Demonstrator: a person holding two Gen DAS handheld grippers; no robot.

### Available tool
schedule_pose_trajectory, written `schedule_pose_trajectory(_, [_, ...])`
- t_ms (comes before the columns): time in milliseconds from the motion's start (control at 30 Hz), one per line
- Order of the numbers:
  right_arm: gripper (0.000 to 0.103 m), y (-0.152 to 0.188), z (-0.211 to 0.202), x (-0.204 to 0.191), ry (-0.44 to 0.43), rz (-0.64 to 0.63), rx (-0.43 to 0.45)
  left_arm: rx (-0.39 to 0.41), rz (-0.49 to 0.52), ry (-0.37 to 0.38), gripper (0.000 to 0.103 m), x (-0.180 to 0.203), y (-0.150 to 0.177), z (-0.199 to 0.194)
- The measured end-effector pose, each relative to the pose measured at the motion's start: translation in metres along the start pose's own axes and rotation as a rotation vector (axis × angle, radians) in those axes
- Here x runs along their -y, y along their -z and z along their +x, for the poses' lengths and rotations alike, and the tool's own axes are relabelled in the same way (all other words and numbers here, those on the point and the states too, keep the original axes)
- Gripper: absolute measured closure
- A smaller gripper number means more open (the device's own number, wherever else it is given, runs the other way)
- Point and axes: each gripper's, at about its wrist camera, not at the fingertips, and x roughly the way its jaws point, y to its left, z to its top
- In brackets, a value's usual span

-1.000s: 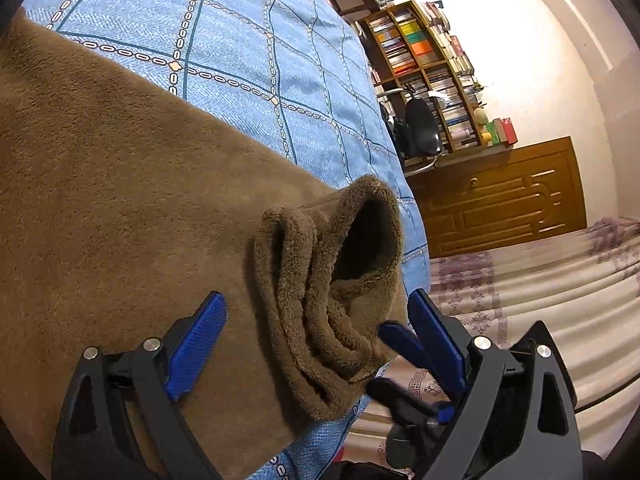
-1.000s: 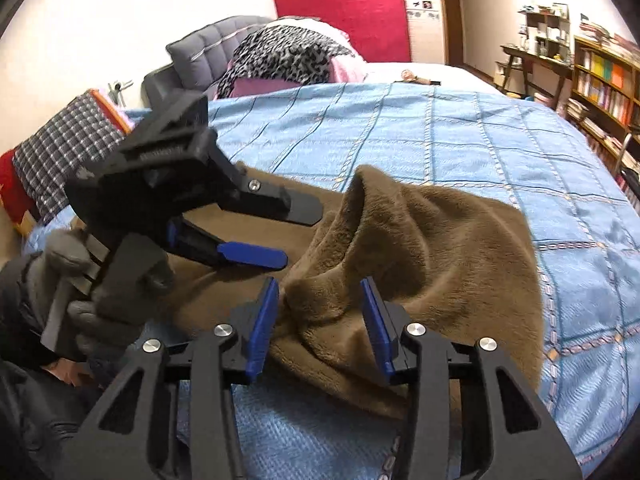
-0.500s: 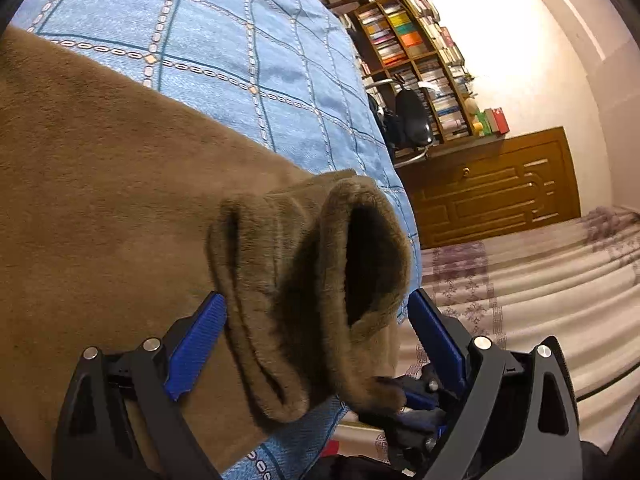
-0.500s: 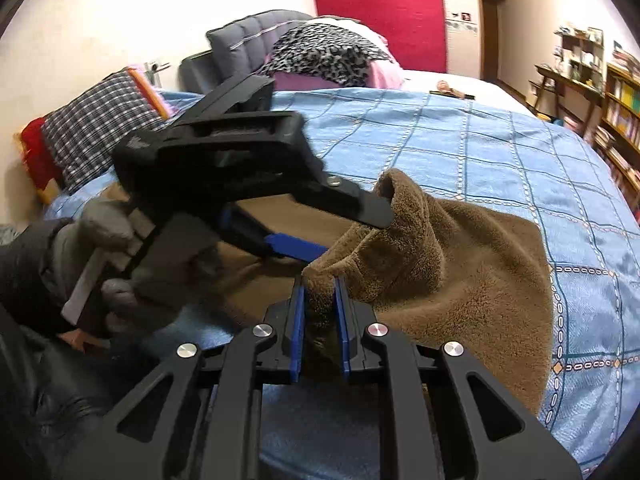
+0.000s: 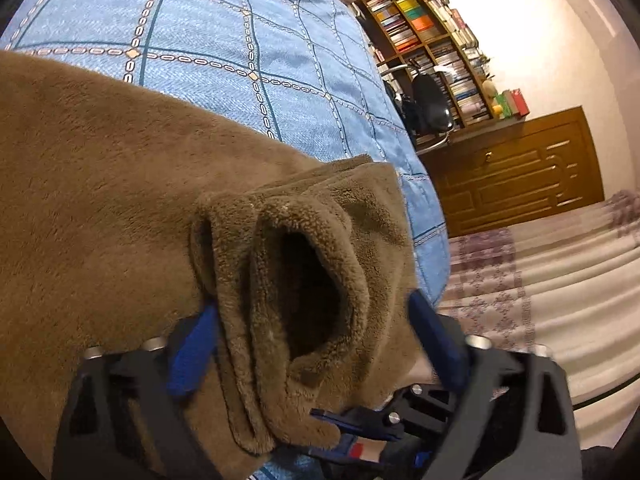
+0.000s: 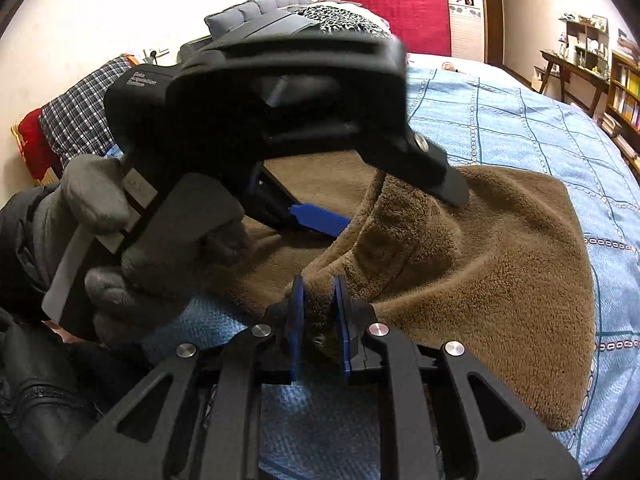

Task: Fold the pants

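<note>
- As the left gripper [image 5: 312, 340] closed in on the cuff end of the brown fleece pants [image 5: 120, 184], the left wrist view showed its blue jaws coming together on either side of the bunched hem, the left pad already against the fleece and the right pad at its outer edge; a firm pinch could not be confirmed from this angle.
- In that same view the pants ran up and to the left from the jaws across the blue checked bedspread [image 5: 248, 32], long axis pointing away toward the far side of the bed, while the open leg mouth faced the camera directly between the pads. A bookshelf [image 5: 432, 48] and wooden cabinet [image 5: 516, 172] stood beyond the bed's edge.
- From the right wrist view, the right gripper [image 6: 320, 320] had its jaws pressed nearly together on a ridge of the same hem, the fleece squeezed thin between the blue pads and rising as a tent above them.
- There the left gripper [image 6: 372, 200], held in a gloved hand [image 6: 132, 248], sat just above and to the left, straddling the hem beside the right one's pinch; the rest of the pants [image 6: 500, 272] spread to the right over the bedspread [image 6: 520, 128]. Judged from this, both held the same end, so the fold would likely carry it along the garment's length.
</note>
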Motion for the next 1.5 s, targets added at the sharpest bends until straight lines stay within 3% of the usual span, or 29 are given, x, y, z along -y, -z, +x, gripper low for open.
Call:
schedule_pose_trajectory(33, [0.086, 0.001, -0.002, 0.001, 0.002, 0.001, 0.004, -0.003, -0.001, -0.013, 0.054, -0.001, 0.0, 0.001])
schedule_pose_trajectory(100, [0.084, 0.006, -0.008, 0.002, -0.003, 0.011, 0.006, -0.005, -0.034, -0.021, 0.072, -0.008, 0.0, 0.001])
schedule_pose_trajectory(200, [0.07, 0.009, -0.023, 0.014, -0.033, 0.063, 0.013, 0.019, -0.054, 0.0, 0.078, -0.013, -0.001, -0.01])
schedule_pose_trajectory(233, [0.064, 0.006, -0.028, 0.02, -0.047, 0.081, 0.02, 0.026, -0.049, 0.003, 0.078, -0.011, -0.001, -0.012])
schedule_pose_trajectory(367, [0.06, 0.0, -0.057, 0.04, -0.089, 0.16, 0.085, 0.084, 0.009, 0.011, 0.079, 0.004, -0.004, -0.039])
schedule_pose_trajectory(600, [0.057, -0.012, -0.091, 0.065, -0.002, 0.213, 0.173, 0.176, 0.048, -0.017, 0.079, 0.009, -0.014, -0.102])
schedule_pose_trajectory(767, [0.057, -0.014, -0.076, 0.064, 0.005, 0.214, 0.139, 0.204, 0.055, -0.103, 0.079, -0.013, -0.006, -0.149])
schedule_pose_trajectory(867, [0.057, -0.015, -0.052, 0.056, -0.03, 0.218, 0.1, 0.209, 0.006, -0.166, 0.079, -0.043, -0.001, -0.166])
schedule_pose_trajectory(1067, [0.057, -0.016, -0.01, 0.039, -0.047, 0.199, 0.018, 0.218, -0.073, -0.174, 0.079, -0.091, 0.015, -0.182])
schedule_pose_trajectory(1400, [0.057, -0.011, 0.02, 0.022, -0.051, 0.186, -0.058, 0.207, -0.124, -0.198, 0.078, -0.125, 0.022, -0.18])
schedule_pose_trajectory(1500, [0.057, -0.01, 0.023, 0.02, -0.049, 0.181, -0.066, 0.196, -0.113, -0.239, 0.078, -0.129, 0.024, -0.177])
